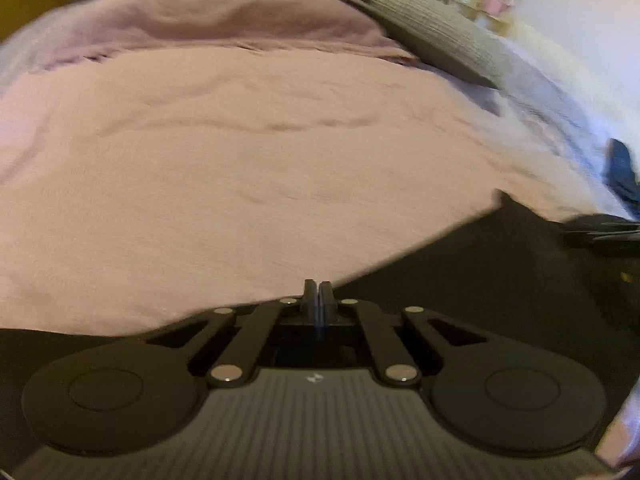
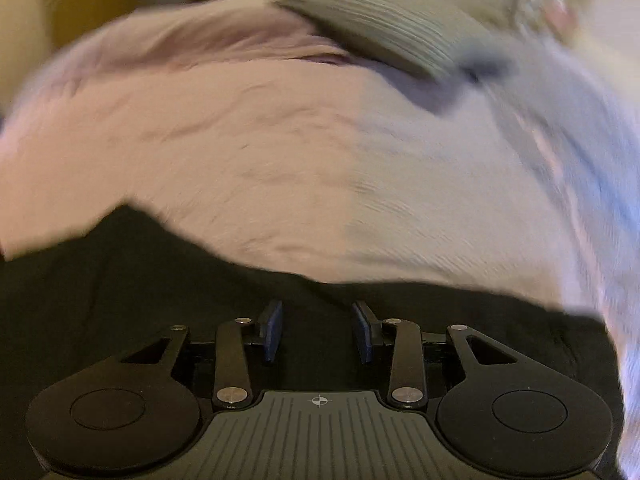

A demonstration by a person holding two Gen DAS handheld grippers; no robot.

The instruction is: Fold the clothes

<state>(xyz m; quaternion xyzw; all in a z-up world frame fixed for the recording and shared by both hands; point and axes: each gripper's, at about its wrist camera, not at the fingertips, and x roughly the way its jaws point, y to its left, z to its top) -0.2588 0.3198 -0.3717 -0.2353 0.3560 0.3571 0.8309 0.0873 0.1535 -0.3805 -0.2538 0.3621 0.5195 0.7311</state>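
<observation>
A black garment [image 1: 500,276] lies on a pink bedspread [image 1: 240,160]. In the left wrist view it fills the lower right. My left gripper [image 1: 319,292] is shut at the garment's edge; whether cloth is pinched between the fingers cannot be told. In the right wrist view the black garment [image 2: 160,280] spreads across the lower half, its edge wavy against the pink bedspread [image 2: 300,160]. My right gripper [image 2: 318,320] is open, its blue-padded fingers apart over the black cloth and holding nothing. The right wrist view is blurred by motion.
A grey ribbed pillow [image 1: 436,36] lies at the bed's far right, also in the right wrist view [image 2: 380,28]. A folded pink blanket [image 1: 200,20] lies at the bed's far end. A dark blue item [image 1: 622,172] sits at the right edge.
</observation>
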